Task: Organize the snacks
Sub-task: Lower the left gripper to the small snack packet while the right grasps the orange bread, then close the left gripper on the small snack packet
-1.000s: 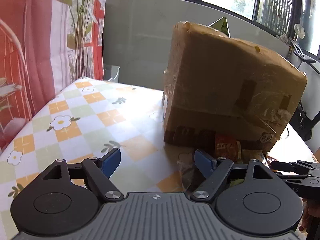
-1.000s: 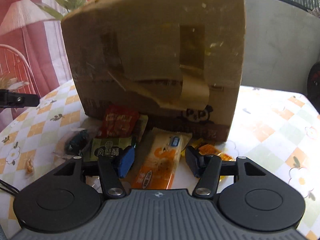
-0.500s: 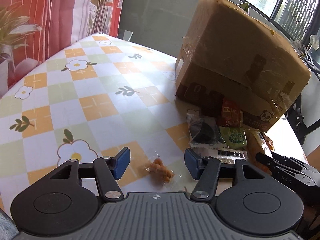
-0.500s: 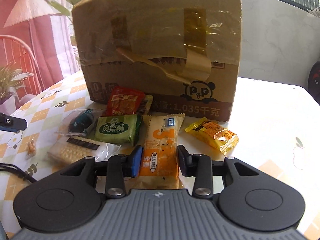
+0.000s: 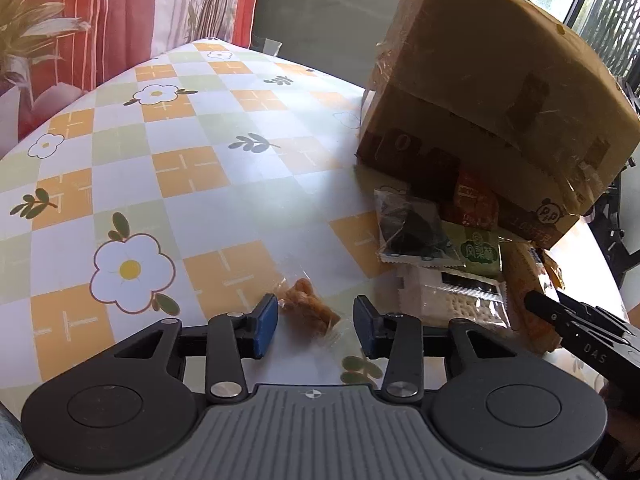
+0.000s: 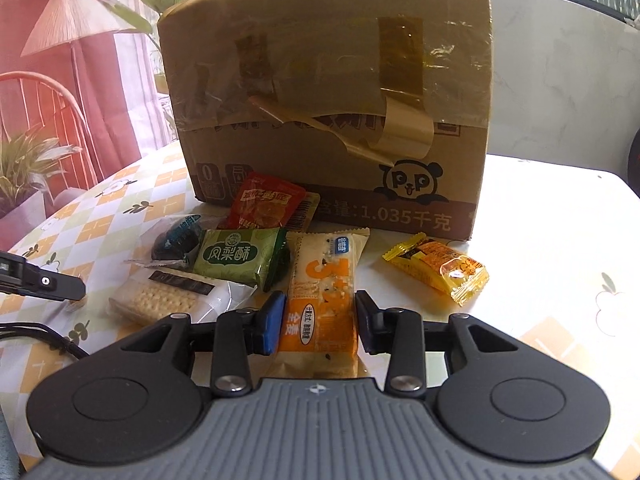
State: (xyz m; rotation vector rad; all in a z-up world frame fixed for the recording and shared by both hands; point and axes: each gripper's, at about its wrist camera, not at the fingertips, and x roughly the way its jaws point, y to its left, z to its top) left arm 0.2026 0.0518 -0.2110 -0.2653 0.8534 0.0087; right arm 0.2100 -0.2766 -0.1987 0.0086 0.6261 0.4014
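My left gripper [image 5: 315, 328] is open, its fingers either side of a small clear packet of brown snack [image 5: 309, 307] on the tablecloth. My right gripper [image 6: 320, 326] is open around the lower end of an orange-and-white bar packet [image 6: 325, 300]; the pads are close to it but I see no squeeze. Beside it lie a green pastry packet [image 6: 240, 258], a cracker packet [image 6: 168, 300], a dark packet [image 6: 178, 238], a red packet [image 6: 262, 206] and a yellow packet [image 6: 440, 270]. The pile also shows in the left wrist view, where the green packet [image 5: 480, 250] lies.
A taped cardboard box [image 6: 332, 92] stands right behind the snacks; it also shows in the left wrist view [image 5: 492, 92]. The checked floral tablecloth [image 5: 192, 168] covers the table. The right gripper's finger [image 5: 576, 322] shows at the left view's right edge. A red curtain and plants stand left.
The left gripper has pulled back from the box and come down around the small brown snack packet. The right gripper has lowered and narrowed around the orange bar packet.
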